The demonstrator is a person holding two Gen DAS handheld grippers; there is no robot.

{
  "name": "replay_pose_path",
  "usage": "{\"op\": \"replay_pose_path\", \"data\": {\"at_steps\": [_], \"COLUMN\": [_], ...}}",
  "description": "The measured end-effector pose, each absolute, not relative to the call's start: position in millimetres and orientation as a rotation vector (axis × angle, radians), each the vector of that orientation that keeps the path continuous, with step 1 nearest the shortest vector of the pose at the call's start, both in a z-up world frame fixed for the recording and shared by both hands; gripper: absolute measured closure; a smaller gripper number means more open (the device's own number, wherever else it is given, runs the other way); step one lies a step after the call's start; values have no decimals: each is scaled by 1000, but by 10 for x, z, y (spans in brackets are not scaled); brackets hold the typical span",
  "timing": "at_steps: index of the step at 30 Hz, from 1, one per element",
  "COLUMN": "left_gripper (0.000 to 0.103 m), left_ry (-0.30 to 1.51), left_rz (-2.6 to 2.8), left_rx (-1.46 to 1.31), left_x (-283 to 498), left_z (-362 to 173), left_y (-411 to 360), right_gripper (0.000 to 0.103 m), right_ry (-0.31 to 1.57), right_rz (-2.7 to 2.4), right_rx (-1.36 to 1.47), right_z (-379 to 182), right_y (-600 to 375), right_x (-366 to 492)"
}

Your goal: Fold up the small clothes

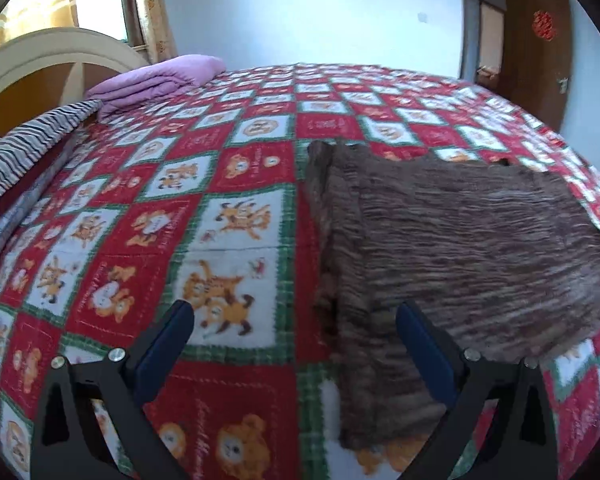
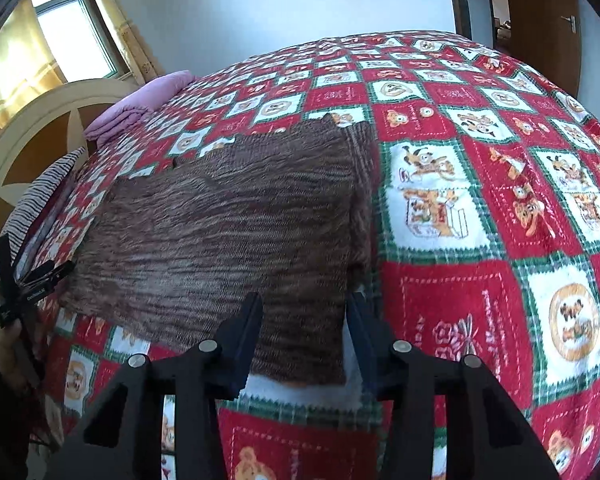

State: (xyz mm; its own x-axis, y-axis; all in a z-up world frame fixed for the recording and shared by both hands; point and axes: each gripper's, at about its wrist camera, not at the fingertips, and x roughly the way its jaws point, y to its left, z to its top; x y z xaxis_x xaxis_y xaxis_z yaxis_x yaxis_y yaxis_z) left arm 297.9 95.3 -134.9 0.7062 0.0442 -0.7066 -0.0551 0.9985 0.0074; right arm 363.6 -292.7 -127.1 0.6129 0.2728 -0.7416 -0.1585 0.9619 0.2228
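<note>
Brown knit garment (image 2: 228, 232) lies flat, seemingly part-folded, on the quilt (image 1: 228, 168); left gripper (image 1: 296, 328) gapes empty, right gripper (image 2: 304, 320) half-open, straddling its near corner ungripped.

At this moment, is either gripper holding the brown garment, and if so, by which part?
Neither. The left gripper is open at the brown garment edge; the right gripper straddles a near corner, pads not pressing.

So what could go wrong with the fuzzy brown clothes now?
The right gripper has only one corner of the brown garment between its fingers, so it might pinch the red bedspread too. The left gripper sits half off the garment's edge and could miss it.
</note>
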Motion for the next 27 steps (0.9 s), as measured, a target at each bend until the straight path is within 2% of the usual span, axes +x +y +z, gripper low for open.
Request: {"op": "replay_pose_path", "data": {"at_steps": [2, 3, 5, 6, 7, 8, 9, 10, 13, 16, 19, 27], "left_gripper": [0, 0, 3, 4, 11, 22, 27, 33, 45, 47, 58, 60], "left_ry": [798, 800, 797, 793, 790, 788, 790, 795, 795, 808, 814, 788], "left_rz": [37, 45, 31, 23, 11, -7, -27, -36, -52, -70, -88, -106], "left_rx": [-26, -29, -53, -59, -63, -65, -71, -77, -84, -65, -40, -37], "left_x": [2968, 2974, 2978, 2971, 2968, 2961, 2960, 2960, 2952, 2961, 2965, 2900], "left_z": [-1395, -1407, -1399, -1399, -1402, -1408, -1415, -1425, -1437, -1462, -1471, -1438], "left_y": [948, 959, 980, 977, 972, 966, 963, 965, 954, 902, 843, 829], "right_gripper": [62, 69, 73, 79, 87, 93, 96, 97, 97, 97, 97, 97], "right_ry": [886, 891, 895, 895, 895, 892, 891, 892, 885, 890, 882, 858], "right_rz": [241, 241, 247, 252, 256, 262, 267, 272, 286, 283, 275, 277], "right_rx": [140, 148, 164, 162, 159, 158, 158, 155, 120, 101, 113, 157], "right_z": [-1293, -1309, -1328, -1335, -1338, -1343, -1343, -1334, -1303, -1360, -1412, -1483], "right_y": [-2944, -2964, -2987, -2987, -2981, -2981, -2985, -2982, -2948, -2952, -2992, -3028], "right_x": [3627, 3627, 3620, 3608, 3605, 3601, 3589, 3571, 3434, 3344, 3368, 3416]}}
